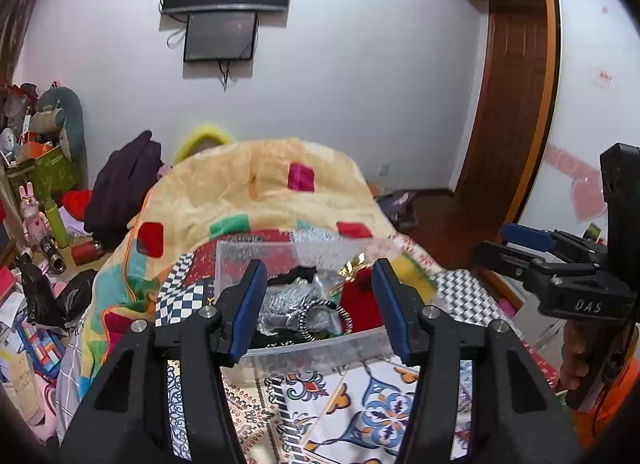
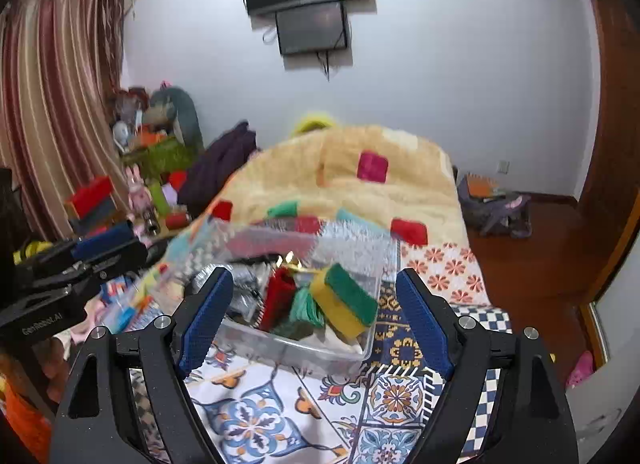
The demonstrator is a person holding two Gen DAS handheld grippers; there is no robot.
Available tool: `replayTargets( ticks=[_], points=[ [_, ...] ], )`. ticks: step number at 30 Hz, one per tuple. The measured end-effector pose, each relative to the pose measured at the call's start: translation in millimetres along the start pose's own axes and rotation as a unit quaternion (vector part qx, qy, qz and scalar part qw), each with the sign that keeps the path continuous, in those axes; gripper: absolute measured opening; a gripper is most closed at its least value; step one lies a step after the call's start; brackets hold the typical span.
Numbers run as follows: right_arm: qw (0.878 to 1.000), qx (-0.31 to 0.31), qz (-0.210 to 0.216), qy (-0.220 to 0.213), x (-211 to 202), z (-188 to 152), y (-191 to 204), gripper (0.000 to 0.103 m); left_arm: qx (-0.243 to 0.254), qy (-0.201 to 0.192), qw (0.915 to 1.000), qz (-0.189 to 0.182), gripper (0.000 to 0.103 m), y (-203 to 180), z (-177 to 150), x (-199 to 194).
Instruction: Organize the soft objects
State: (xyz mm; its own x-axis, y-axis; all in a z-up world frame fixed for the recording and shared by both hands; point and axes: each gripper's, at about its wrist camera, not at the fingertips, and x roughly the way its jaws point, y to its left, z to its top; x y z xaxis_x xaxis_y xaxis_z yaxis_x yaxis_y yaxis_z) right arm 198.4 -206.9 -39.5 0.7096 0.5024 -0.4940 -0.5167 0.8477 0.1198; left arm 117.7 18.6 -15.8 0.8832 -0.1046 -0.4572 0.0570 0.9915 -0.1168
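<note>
A clear plastic bin (image 1: 320,352) (image 2: 304,352) stands on the patterned bedsheet, holding soft items. In the right wrist view it holds a yellow-and-green sponge (image 2: 344,300), a red cloth (image 2: 278,296) and a green cloth (image 2: 306,306). In the left wrist view I see a grey-silver fabric (image 1: 288,304) and the red cloth (image 1: 358,304) in it. My left gripper (image 1: 318,304) is open and empty, just in front of the bin. My right gripper (image 2: 316,314) is open and empty, also just in front of the bin; it shows at the right of the left wrist view (image 1: 520,240).
A beige blanket (image 1: 248,188) with coloured squares is heaped behind the bin. A cluttered shelf with toys and boxes (image 1: 36,192) stands on the left. A dark garment (image 1: 124,184) lies beside it. The wooden floor (image 2: 532,264) and a bag (image 2: 496,204) are on the right.
</note>
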Motion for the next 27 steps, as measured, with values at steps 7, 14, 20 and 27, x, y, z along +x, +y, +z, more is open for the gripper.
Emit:
replayTargets(
  ticks=[7, 14, 20, 27],
  points=[
    [0.997, -0.002, 0.010, -0.081, -59.1, 9.2, 14.0, 0.090, 0.002, -0.067, 0.9978, 0.001, 0.070, -10.8, 9.6, -56.7],
    [0.992, -0.018, 0.011, -0.123, -88.8, 6.9, 31.9, 0.103, 0.014, -0.102, 0.9947, 0.003, 0.087, -19.4, 12.0, -90.5],
    [0.992, -0.029, 0.012, -0.125, -88.7, 2.4, 43.1, 0.103, 0.022, -0.117, 0.9928, 0.016, 0.098, -26.3, 7.6, -100.0],
    [0.993, -0.022, 0.013, -0.119, -88.4, -4.4, 41.4, 0.103, 0.031, -0.115, 0.9927, 0.018, 0.099, -30.4, 1.9, -103.0]
  ],
)
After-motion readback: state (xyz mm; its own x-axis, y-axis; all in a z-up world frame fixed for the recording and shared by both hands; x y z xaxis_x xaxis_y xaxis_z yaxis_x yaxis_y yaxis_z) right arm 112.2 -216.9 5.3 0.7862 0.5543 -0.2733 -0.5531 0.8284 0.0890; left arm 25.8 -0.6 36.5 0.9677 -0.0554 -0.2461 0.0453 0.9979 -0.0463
